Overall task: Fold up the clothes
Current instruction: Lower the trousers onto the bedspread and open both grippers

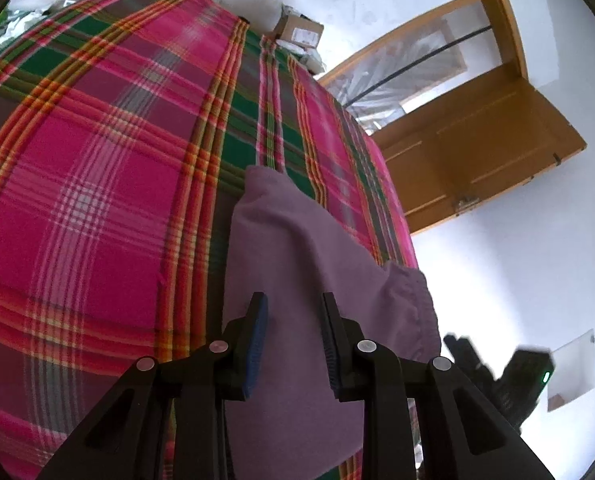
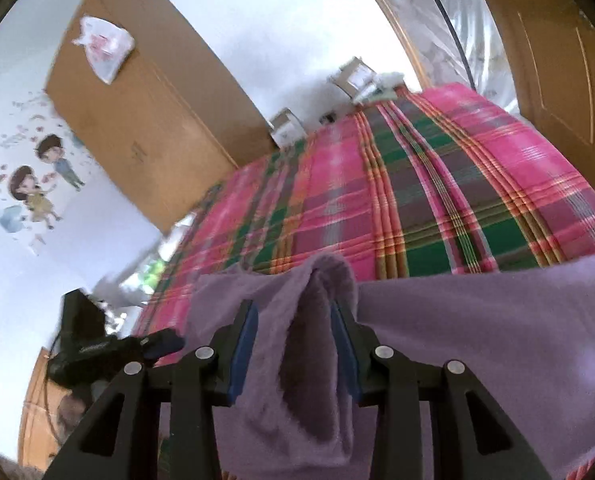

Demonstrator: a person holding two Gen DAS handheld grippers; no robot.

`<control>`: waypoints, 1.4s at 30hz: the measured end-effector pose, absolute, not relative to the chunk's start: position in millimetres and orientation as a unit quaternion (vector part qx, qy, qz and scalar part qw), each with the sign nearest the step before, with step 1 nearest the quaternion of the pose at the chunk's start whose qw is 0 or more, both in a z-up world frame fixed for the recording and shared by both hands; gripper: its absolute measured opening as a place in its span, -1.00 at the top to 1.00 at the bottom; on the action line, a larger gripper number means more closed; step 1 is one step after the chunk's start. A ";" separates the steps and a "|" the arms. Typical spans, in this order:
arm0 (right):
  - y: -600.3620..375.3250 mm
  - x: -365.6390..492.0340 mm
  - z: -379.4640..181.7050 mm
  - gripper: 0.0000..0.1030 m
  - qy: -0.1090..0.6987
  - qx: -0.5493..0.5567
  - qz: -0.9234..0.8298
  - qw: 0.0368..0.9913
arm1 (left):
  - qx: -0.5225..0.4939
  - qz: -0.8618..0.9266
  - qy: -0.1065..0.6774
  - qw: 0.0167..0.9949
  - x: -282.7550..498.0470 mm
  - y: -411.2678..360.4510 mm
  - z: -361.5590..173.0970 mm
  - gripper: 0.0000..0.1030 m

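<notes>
A purple fleece garment (image 1: 297, 248) lies on a bed with a pink and green plaid cover (image 1: 97, 152). My left gripper (image 1: 293, 304) hovers over the garment with its jaws apart and nothing clamped between them. In the right wrist view a raised fold of the same garment (image 2: 477, 320) stands between the jaws of my right gripper (image 2: 293, 312), which are apart; I cannot tell if the pads touch the cloth. The other gripper shows as a black shape at the lower right of the left wrist view (image 1: 509, 376) and at the left of the right wrist view (image 2: 97, 344).
An open wooden door (image 1: 477, 152) and its frame stand past the bed's right edge. A wooden wardrobe (image 2: 145, 112) with a plastic bag (image 2: 103, 46) on it stands at the far side. Cardboard boxes (image 1: 299, 30) sit along the wall beyond the bed. The plaid cover also shows here (image 2: 437, 184).
</notes>
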State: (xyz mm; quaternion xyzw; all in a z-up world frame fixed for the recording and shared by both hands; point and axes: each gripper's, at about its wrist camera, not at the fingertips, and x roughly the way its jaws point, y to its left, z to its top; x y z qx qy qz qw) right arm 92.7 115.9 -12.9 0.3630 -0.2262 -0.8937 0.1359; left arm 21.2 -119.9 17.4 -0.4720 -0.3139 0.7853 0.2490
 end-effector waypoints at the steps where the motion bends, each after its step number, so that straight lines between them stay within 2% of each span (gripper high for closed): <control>1: 113.0 83.6 -15.3 0.25 -0.218 0.373 -0.891 0.139 | -0.474 0.784 -0.314 0.249 20.1 -118.6 16.0 0.47; 4: 106.8 60.4 -25.1 0.26 -0.219 0.401 -0.876 0.154 | -0.476 0.783 -0.314 0.248 21.5 -120.1 16.0 0.47; 5: 106.0 55.2 -27.4 0.36 -0.228 0.404 -0.871 0.161 | -0.477 0.783 -0.314 0.248 21.2 -120.1 15.7 0.47; 6: 105.2 53.6 -27.6 0.61 -0.225 0.403 -0.872 0.162 | -0.478 0.782 -0.314 0.248 21.7 -120.2 16.0 0.47; 7: 104.3 52.0 -27.8 0.75 -0.223 0.402 -0.873 0.162 | -0.479 0.782 -0.313 0.247 21.8 -120.4 16.0 0.47; 8: 103.5 50.4 -27.9 0.87 -0.221 0.401 -0.874 0.163 | -0.481 0.781 -0.313 0.247 21.0 -119.9 15.7 0.47; 9: 102.8 48.8 -28.0 0.89 -0.218 0.400 -0.875 0.162 | -0.481 0.780 -0.313 0.248 18.1 -117.9 14.7 0.47; 16: 128.9 45.4 -35.5 0.90 -0.237 0.391 -0.882 0.109 | -0.488 0.773 -0.317 0.252 4.3 -113.0 6.8 0.47; 23: 132.5 38.3 -56.5 0.78 -0.232 0.423 -0.871 0.092 | -0.492 0.767 -0.322 0.258 7.5 -115.3 -1.6 0.47; 26: 136.6 42.3 -50.1 0.53 -0.227 0.429 -0.870 0.088 | -0.492 0.767 -0.319 0.259 9.8 -116.4 -3.0 0.47; 32: 120.7 77.2 -12.0 0.52 -0.154 0.370 -0.914 0.062 | -0.486 0.775 -0.315 0.253 2.0 -119.1 6.4 0.47; 36: 93.8 97.6 1.5 0.52 -0.113 0.344 -0.927 0.099 | -0.474 0.791 -0.298 0.247 -14.8 -117.6 17.2 0.47; 42: 50.1 107.7 -11.3 0.52 -0.095 0.374 -0.904 0.186 | -0.495 0.790 -0.284 0.225 -52.2 -113.7 12.2 0.47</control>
